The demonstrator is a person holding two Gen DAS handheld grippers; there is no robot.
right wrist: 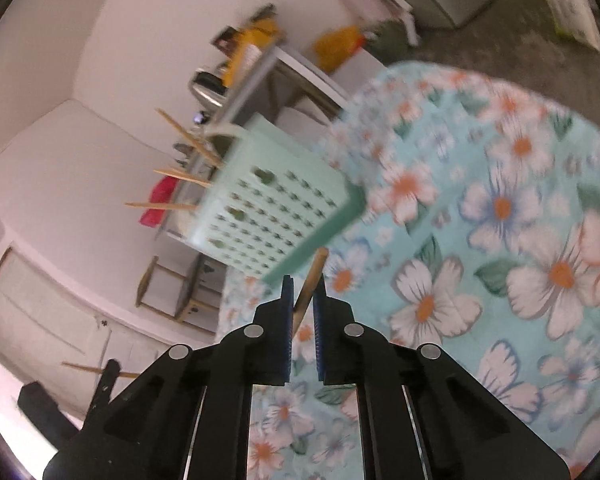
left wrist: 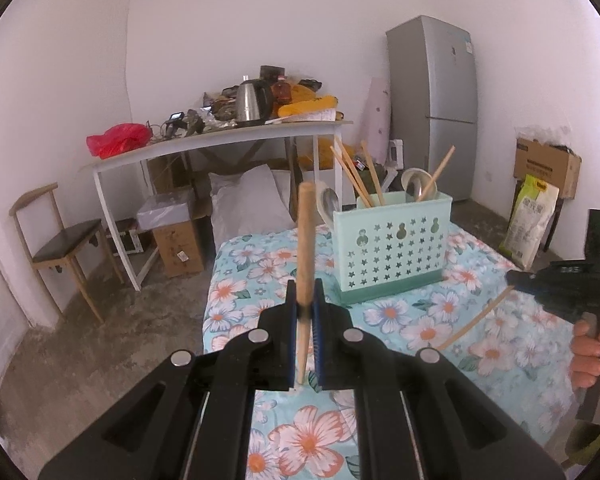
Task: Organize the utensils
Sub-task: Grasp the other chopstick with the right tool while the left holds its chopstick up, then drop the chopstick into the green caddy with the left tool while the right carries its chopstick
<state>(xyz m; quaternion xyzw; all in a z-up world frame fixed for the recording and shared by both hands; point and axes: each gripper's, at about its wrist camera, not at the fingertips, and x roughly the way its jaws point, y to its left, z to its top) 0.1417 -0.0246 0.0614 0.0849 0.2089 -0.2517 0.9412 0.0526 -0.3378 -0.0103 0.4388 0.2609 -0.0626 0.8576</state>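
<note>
A wooden chopstick (left wrist: 305, 240) is pinched upright between the fingers of the left gripper (left wrist: 305, 300), above the floral cloth (left wrist: 400, 320). The green utensil holder (left wrist: 396, 240) stands beyond, filled with chopsticks and spoons. Another chopstick (right wrist: 310, 284) is pinched by the right gripper (right wrist: 303, 292).

Matt wooden chopstick (left wrist: 305, 240), perforated plastic caddy (left wrist: 396, 248)
</note>
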